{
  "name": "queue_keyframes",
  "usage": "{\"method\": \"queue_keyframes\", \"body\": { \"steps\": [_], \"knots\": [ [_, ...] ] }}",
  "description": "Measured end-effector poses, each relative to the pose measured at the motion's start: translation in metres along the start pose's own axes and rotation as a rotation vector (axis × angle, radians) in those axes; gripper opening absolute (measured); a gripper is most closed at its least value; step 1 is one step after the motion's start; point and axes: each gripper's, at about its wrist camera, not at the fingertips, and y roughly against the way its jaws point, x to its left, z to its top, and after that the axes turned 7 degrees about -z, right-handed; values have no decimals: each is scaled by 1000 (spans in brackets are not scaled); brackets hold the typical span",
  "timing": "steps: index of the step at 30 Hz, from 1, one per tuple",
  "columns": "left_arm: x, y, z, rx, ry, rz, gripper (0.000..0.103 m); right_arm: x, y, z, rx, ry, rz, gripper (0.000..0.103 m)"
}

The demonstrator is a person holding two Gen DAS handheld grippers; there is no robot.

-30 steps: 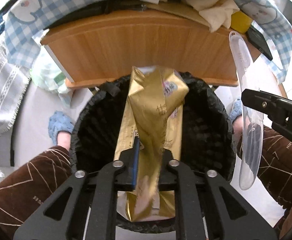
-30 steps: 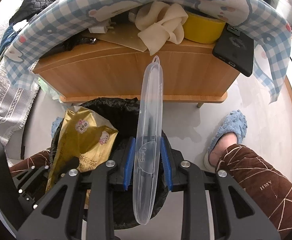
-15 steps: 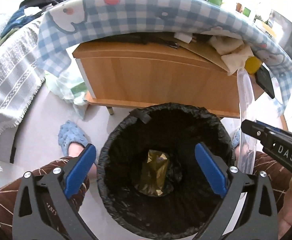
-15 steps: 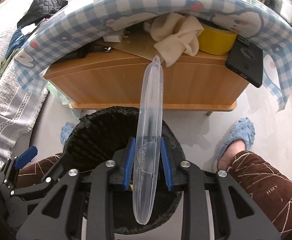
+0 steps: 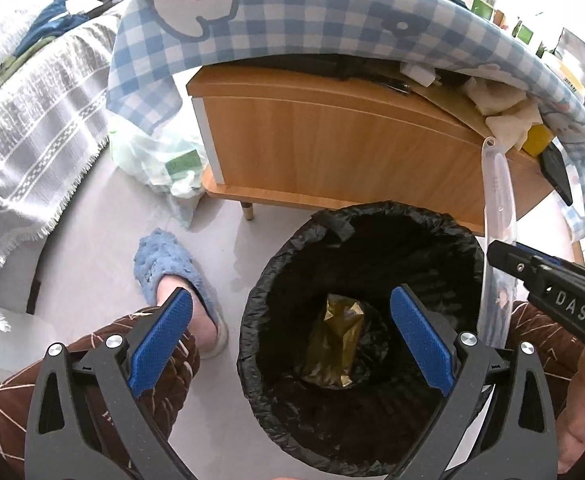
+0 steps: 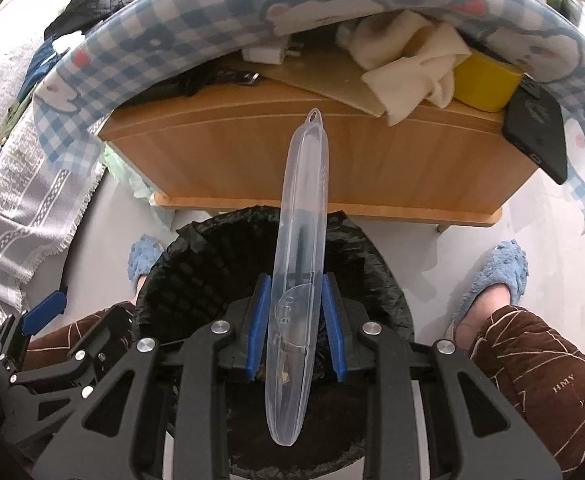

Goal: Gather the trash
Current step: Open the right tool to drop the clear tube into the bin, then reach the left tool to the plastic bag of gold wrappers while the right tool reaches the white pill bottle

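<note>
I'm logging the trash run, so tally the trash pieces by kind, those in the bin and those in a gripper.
Crumpled gold foil wrapper in the black-lined bin: 1
Long clear plastic case, clamped in the right gripper: 1
Total: 2

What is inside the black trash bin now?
Inside the black-lined trash bin, a crumpled gold foil packet lies at the bottom. No other item shows on the dark liner, though the near part of the bottom is hidden by the left gripper's arms.

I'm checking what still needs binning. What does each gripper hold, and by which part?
The right gripper clamps the clear plastic case near its lower end. The left gripper is open and holds nothing.
</note>
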Motion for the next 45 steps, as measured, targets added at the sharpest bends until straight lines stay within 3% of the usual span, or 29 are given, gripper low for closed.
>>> {"method": "queue_keyframes", "body": {
  "steps": [4,11,17,29,32,45],
  "knots": [
    [4,0,1,0,21,4,97,2,-3,-1,6,6,-2,28],
    [6,-1,5,5,47,22,97,2,9,2,-20,16,-9,68],
    [5,4,13,12,51,22,97,-2,29,9,-83,31,-60,90],
    [-14,42,45,-25,34,-37,97,-27,76,31,-183,52,-156,94],
    [-19,51,53,-30,32,-70,97,-32,84,35,-192,44,-150,94],
    [-45,74,84,-55,-41,-88,97,-56,118,67,-243,10,-139,94]
  ]
}}
